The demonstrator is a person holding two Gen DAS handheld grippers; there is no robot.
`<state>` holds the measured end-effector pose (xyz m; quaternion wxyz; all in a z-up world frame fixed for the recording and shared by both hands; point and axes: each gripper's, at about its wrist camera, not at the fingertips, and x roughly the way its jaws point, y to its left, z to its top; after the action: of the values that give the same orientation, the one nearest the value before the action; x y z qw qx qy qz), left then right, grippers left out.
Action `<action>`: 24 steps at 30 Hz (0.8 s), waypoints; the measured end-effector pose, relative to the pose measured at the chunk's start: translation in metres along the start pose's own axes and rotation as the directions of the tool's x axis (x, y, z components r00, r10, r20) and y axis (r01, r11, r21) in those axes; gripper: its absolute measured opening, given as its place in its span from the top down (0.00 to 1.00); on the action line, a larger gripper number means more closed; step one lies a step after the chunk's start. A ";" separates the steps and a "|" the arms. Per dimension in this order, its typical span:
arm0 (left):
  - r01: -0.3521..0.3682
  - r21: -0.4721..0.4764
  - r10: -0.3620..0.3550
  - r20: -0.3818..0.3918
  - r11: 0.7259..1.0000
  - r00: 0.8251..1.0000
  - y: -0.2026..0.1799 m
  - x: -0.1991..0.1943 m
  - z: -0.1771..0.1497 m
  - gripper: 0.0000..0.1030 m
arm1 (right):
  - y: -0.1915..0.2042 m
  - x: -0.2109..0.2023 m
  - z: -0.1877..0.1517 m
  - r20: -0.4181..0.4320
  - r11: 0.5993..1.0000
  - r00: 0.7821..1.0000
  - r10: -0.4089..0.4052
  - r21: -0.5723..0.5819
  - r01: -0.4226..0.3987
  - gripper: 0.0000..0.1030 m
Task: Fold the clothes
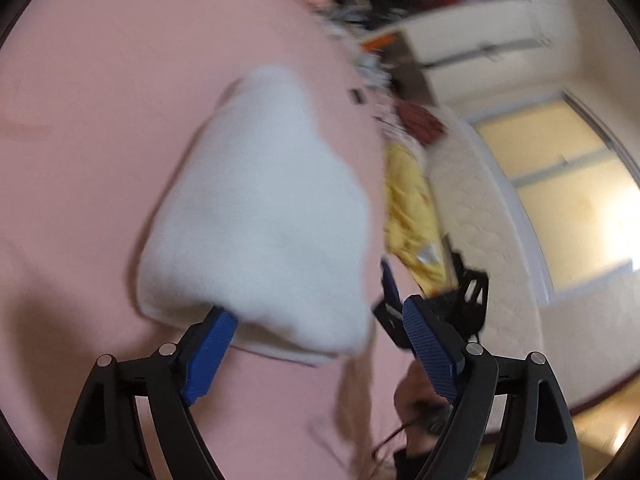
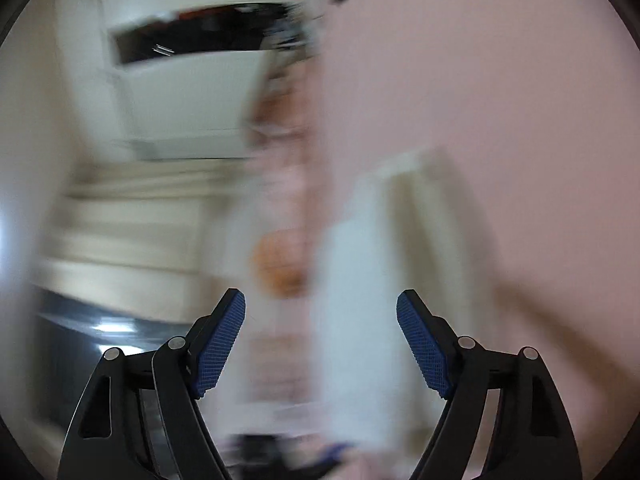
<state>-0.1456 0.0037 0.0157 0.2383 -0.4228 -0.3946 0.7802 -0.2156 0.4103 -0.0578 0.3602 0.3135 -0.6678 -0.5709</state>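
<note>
A white folded garment (image 1: 256, 216) lies on the pink sheet (image 1: 100, 140) in the left wrist view. My left gripper (image 1: 318, 312) stands open at the garment's near edge. The cloth's hem covers the tip of the left blue pad (image 1: 208, 356), and the right pad (image 1: 428, 352) is clear of it. The right gripper (image 1: 390, 300) shows just beyond that pad. In the blurred right wrist view my right gripper (image 2: 320, 308) is open with nothing pressed between its pads. The white garment (image 2: 360, 300) is a pale streak beyond it on the pink sheet (image 2: 500, 120).
A yellow cloth (image 1: 412, 208) and a dark red item (image 1: 420, 120) lie at the sheet's right edge beside a quilted white mattress (image 1: 484, 220). A bright window (image 1: 568, 184) and a white cabinet (image 1: 460, 28) stand beyond. A person's dark hair (image 1: 420, 416) shows low down.
</note>
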 end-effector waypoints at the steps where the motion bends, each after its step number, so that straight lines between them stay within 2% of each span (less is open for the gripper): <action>1: 0.007 0.066 -0.007 0.009 0.998 1.000 -0.013 -0.005 0.004 0.18 | -0.003 0.007 -0.003 -0.031 0.990 0.992 0.126 0.063 -0.124 0.23; 2: -0.013 0.135 0.008 0.037 0.991 0.999 -0.026 -0.007 0.011 0.16 | -0.006 0.015 -0.005 -0.053 0.961 0.966 0.251 0.130 -0.243 0.23; 3: -0.056 0.198 0.041 0.077 0.979 0.996 -0.037 -0.008 0.018 0.12 | -0.005 0.020 -0.008 -0.070 0.952 0.956 0.283 0.142 -0.272 0.23; 5: -0.131 0.258 0.104 0.118 0.957 0.988 -0.047 0.000 0.035 0.11 | 0.006 0.027 -0.015 -0.120 0.969 0.964 0.238 0.091 -0.228 0.22; 10: -0.053 0.187 0.053 0.004 0.981 0.999 -0.040 0.054 0.072 0.11 | 0.025 0.028 -0.021 -0.196 0.977 0.957 0.213 0.012 -0.215 0.22; 11: -0.074 0.194 0.078 -0.011 0.978 0.997 -0.039 0.065 0.073 0.13 | 0.027 0.031 -0.020 -0.207 0.976 0.955 0.212 0.000 -0.217 0.22; 15: -0.187 0.214 0.210 -0.086 0.959 0.974 -0.025 0.108 0.068 0.38 | 0.032 0.053 -0.024 -0.233 0.975 0.949 0.212 -0.020 -0.222 0.22; 17: -0.199 0.208 0.222 -0.093 0.958 0.971 -0.024 0.115 0.065 0.38 | 0.032 0.058 -0.025 -0.235 0.974 0.948 0.216 -0.018 -0.226 0.22; 20: -0.139 0.180 0.158 -0.094 0.974 0.983 -0.029 0.103 0.066 0.39 | 0.035 0.059 -0.021 -0.203 0.984 0.967 0.153 -0.064 -0.169 0.22; 21: -0.113 0.182 0.128 -0.071 0.977 0.989 -0.034 0.093 0.065 0.39 | 0.037 0.057 -0.020 -0.180 0.987 0.977 0.119 -0.088 -0.136 0.22; 22: -0.090 0.201 0.098 -0.030 0.975 0.995 -0.041 0.081 0.063 0.39 | 0.040 0.052 -0.018 -0.153 0.989 0.986 0.061 -0.127 -0.081 0.22; 24: -0.102 0.234 0.105 0.000 0.967 0.994 -0.045 0.073 0.060 0.37 | 0.047 0.042 -0.014 -0.088 0.977 0.994 -0.063 -0.208 0.044 0.22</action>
<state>-0.2332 0.0563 0.0384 0.2475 -0.4165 -0.2760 0.8301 -0.2275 0.3751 -0.0045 0.4064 0.3190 -0.5788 -0.6309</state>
